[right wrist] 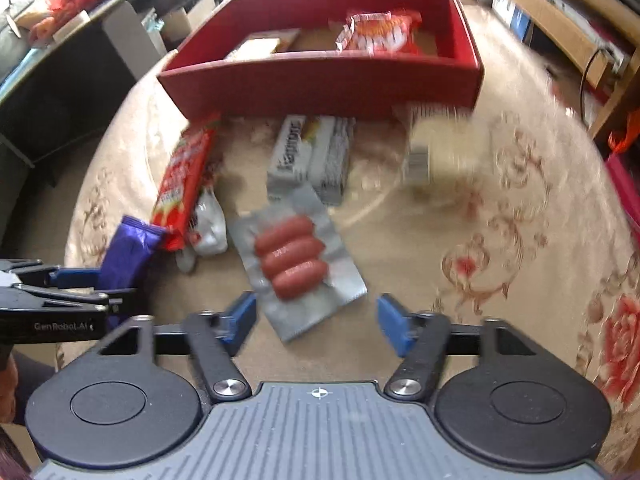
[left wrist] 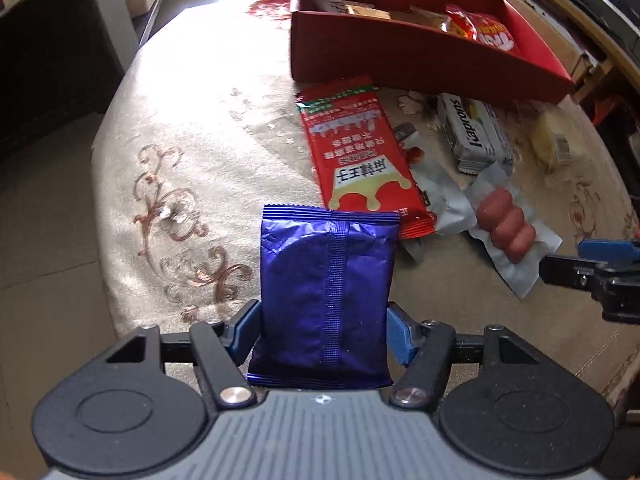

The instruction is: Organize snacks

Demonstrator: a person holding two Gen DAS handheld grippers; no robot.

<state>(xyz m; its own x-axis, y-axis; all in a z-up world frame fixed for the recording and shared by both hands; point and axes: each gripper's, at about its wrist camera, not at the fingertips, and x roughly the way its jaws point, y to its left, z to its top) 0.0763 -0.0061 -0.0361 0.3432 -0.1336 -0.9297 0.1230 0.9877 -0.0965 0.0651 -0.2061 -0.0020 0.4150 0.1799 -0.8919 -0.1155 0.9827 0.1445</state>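
My left gripper [left wrist: 323, 320] is shut on a shiny blue snack packet [left wrist: 326, 300], its blue pads against both long sides. In the right wrist view that packet [right wrist: 128, 252] is tilted up off the cloth in the left gripper [right wrist: 92, 284]. My right gripper [right wrist: 316, 312] is open above a clear pack of three sausages [right wrist: 292, 256], with gaps between the pads and the pack. The sausage pack [left wrist: 508, 228] lies just ahead of the right gripper [left wrist: 592, 264]. A red open box [right wrist: 320, 84] at the back holds a red snack bag [right wrist: 380, 30] and flat packets.
On the floral tablecloth [left wrist: 192, 152] lie a long red packet [left wrist: 356, 152], a white "Kaprons" packet [left wrist: 472, 132] and a blurred yellow packet [right wrist: 444, 148], all in front of the red box [left wrist: 400, 60]. A small white sachet [right wrist: 208, 224] sits beside the red packet [right wrist: 184, 176].
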